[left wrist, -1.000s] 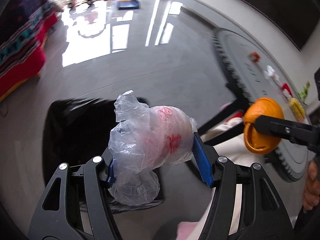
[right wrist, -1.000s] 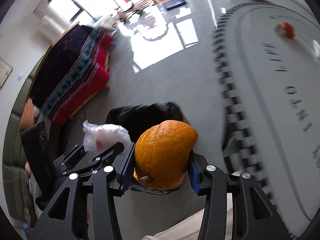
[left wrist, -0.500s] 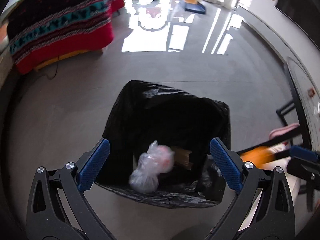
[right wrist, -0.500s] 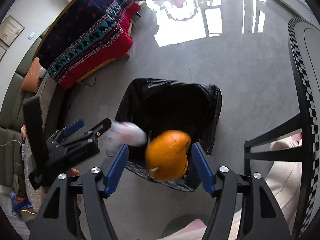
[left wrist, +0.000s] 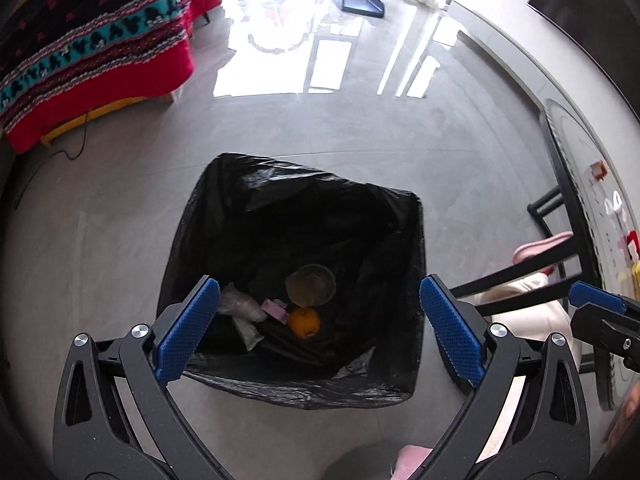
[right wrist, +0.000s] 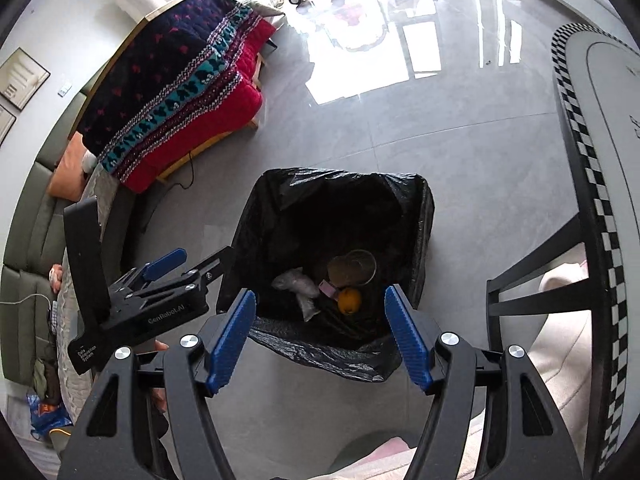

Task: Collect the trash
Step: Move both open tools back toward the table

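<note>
Grey polished floor (left wrist: pixel 120 208) spreads under both views, with sunlight glaring off it toward the far windows. On it stands a bin lined with a black trash bag (left wrist: pixel 296 200), and both grippers hang above its mouth, pointing steeply down. The left gripper (left wrist: pixel 318 322) is spread wide with nothing between its blue pads; its jaws have just been opening. The right gripper (right wrist: pixel 320 334) is also parted and empty, its jaws likewise just opened, though less wide. At the bottom of the bag lie the orange (right wrist: pixel 349 300), the crumpled clear plastic bag (right wrist: pixel 298 286), a small pink item (right wrist: pixel 328 290) between them, and a round clear lid or cup (right wrist: pixel 352 267) just behind. A bench (right wrist: pixel 608 128) with a checkered edge stands to the right, a patterned red and dark blanket (right wrist: pixel 180 80) on the left.
</note>
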Demonstrator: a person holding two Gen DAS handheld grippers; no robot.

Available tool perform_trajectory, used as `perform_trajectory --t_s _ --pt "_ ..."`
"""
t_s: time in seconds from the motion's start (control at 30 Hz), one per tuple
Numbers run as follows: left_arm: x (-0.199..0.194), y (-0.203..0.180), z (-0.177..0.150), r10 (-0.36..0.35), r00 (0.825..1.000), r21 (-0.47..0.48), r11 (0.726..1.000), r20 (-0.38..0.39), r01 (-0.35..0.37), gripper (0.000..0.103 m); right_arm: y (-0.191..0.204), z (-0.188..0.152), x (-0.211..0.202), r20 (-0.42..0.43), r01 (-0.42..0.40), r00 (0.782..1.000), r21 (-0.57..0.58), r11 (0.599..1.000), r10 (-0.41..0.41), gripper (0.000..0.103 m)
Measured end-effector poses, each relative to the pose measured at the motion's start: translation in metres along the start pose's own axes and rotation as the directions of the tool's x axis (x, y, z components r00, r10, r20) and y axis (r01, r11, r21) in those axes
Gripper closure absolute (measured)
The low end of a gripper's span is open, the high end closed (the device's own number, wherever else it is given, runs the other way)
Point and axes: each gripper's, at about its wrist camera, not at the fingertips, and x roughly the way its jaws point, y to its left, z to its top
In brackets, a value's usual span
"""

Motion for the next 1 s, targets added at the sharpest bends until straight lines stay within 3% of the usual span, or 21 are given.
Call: perform_trajectory --t_s 0.3,0.47,0.7,0.9,1.0 --pt "-0.001 -0.047 0.010 -0.039 0.999 0.086 0.995 -0.006 0.039 0.006 -0.037 -0.002 -0.028 0.049 -0.012 0.999 0.067 0.998 0.009 0.035" --pt "-0.002 -0.094 0.020 -0.091 0.996 0.160 0.983 -0.001 0.090 0.006 -0.073 0.000 -0.052 0.089 0.000 0.996 0.123 0.992 -0.011 0.035" --pt "0.006 -0.178 0.039 -0.147 0.989 0.299 0.943 -0.016 0.145 0.006 -0.136 0.011 -0.091 0.144 0.044 0.987 0.217 0.975 -0.076 0.035" --pt "0.018 -0.236 0.051 -0.189 0.981 0.359 0.913 -0.048 0.193 0.006 -0.189 0.022 -0.117 0.166 0.086 0.976 0.289 0.954 -0.138 0.035" --pt "0.024 -0.271 0.056 -0.209 0.976 0.409 0.887 -0.061 0.215 0.006 -0.218 0.029 -0.127 0.171 0.110 0.970 0.328 0.938 -0.173 0.035"
